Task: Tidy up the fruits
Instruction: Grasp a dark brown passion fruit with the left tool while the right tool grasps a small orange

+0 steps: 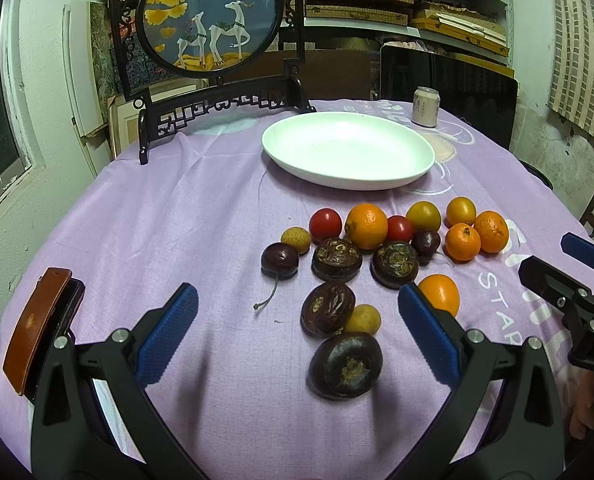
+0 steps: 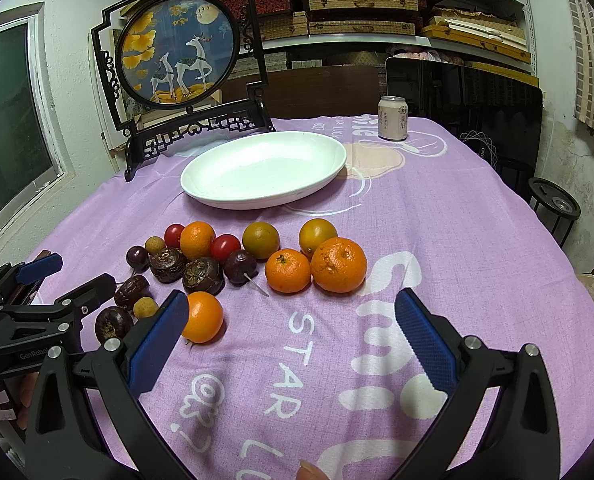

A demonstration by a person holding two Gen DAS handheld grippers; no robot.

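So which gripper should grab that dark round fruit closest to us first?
Probably the left gripper. It is open, and the dark round fruit lies between its fingers. The right gripper is open too, but faces bare purple cloth, with that fruit off to its left.

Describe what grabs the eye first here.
The cluster of fruits scattered on the purple tablecloth, mostly front-left, with the empty white plate just beyond them. Behind the plate stands a round framed deer picture. The left gripper and right gripper both hang open over the cloth.
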